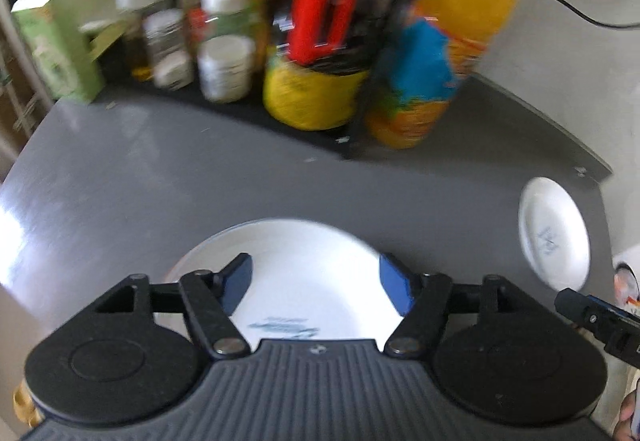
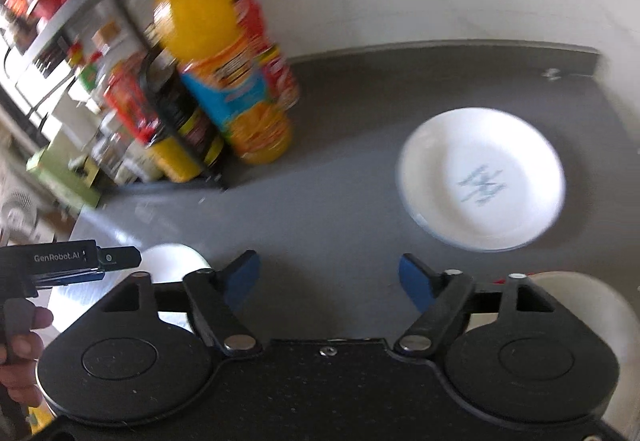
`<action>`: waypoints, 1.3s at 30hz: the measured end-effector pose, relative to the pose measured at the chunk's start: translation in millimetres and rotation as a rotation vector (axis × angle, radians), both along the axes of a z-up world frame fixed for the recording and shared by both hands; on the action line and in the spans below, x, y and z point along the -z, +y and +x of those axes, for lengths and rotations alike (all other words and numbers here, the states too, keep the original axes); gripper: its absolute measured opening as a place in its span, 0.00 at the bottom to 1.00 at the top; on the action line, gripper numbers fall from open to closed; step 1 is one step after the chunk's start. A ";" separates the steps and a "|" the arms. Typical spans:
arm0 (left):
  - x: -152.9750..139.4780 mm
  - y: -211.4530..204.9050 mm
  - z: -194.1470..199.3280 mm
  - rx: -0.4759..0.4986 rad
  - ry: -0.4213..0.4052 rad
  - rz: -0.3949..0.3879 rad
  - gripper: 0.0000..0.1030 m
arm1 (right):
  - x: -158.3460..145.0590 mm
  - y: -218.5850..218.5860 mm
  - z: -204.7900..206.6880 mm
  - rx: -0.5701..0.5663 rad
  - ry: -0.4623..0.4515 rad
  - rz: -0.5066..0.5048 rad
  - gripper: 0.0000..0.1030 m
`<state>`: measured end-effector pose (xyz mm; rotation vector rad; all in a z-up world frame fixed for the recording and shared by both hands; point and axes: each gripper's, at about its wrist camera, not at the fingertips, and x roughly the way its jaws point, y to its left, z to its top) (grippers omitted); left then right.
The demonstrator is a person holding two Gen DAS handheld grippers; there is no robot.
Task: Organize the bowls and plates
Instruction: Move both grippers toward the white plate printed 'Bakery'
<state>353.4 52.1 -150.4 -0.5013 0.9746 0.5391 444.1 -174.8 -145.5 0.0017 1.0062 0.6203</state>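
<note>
A white plate with a faint blue mark lies on the grey counter right under my left gripper, which is open with its blue pads above the plate and nothing between them. A second white plate sits at the counter's right edge; the right wrist view shows it too, as the plate ahead and to the right of my right gripper. That gripper is open over bare counter. A white bowl shows partly behind its right side, and the first plate peeks out at its left.
A black rack at the back holds jars, spice bottles and a yellow tub. Orange juice bottles stand beside it near the white wall. A green box sits at the far left. A hand holds the left gripper's handle.
</note>
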 end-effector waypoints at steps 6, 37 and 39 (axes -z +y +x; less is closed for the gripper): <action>-13.1 -27.5 38.1 0.081 -0.039 0.015 0.84 | -6.7 -29.9 13.1 0.090 -0.020 0.020 0.92; 23.8 -116.4 170.3 0.268 0.000 -0.082 0.79 | 30.9 -140.0 107.9 0.306 0.105 0.054 0.81; 30.5 -118.6 177.6 0.271 0.011 -0.092 0.74 | 37.2 -140.0 114.4 0.303 0.122 0.050 0.71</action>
